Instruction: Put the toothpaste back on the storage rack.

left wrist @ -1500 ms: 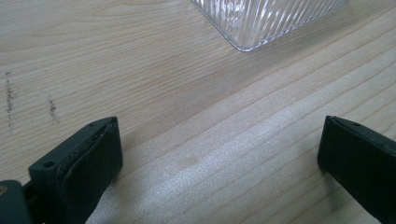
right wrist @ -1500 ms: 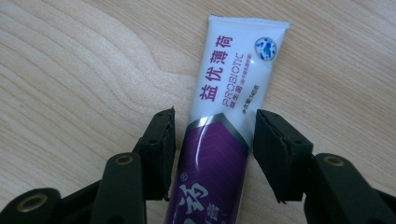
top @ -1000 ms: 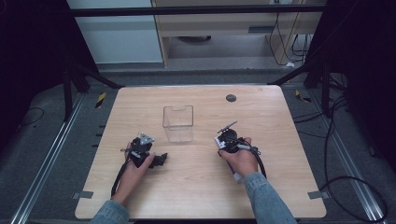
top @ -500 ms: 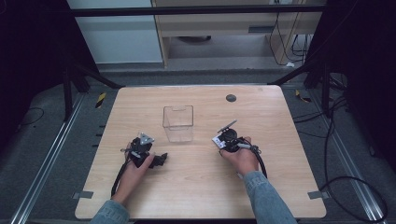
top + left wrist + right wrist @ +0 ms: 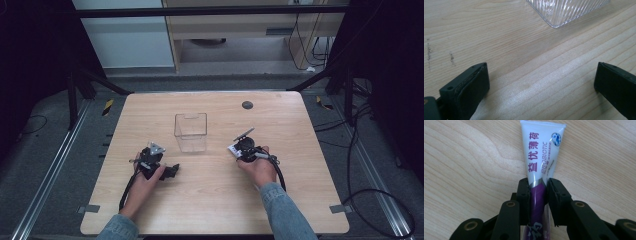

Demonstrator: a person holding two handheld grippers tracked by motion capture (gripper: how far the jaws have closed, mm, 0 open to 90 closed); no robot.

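Currently, by label:

Table: a light wooden table stands on a dark floor, with a small dark round disc set in its far part, right of centre.

Clear box: a transparent, open-topped box stands upright near the middle of the table, between the two grippers and a little farther from the person than either. In the left gripper view its ribbed clear corner shows at the top, apart from both jaws.

Left gripper: the left gripper rests low on the table in the person's left hand, just left of and nearer the person than the box. Its jaws stand wide apart, with bare wood grain between them and nothing held. A grey three-cornered plate sits on top of it.

Right gripper: the right gripper is held in the person's right hand, to the right of the box and well apart from it. Its jaws are closed tight on a tube.

Tube: a white and purple toothpaste tube, printed with purple characters and the word PROBIOTIC, is pinched across its purple part; the white flat end sticks out beyond the jaw tips over the wood. In the high view it slants up and away from the hand.

Sleeves: both forearms wear blue denim.
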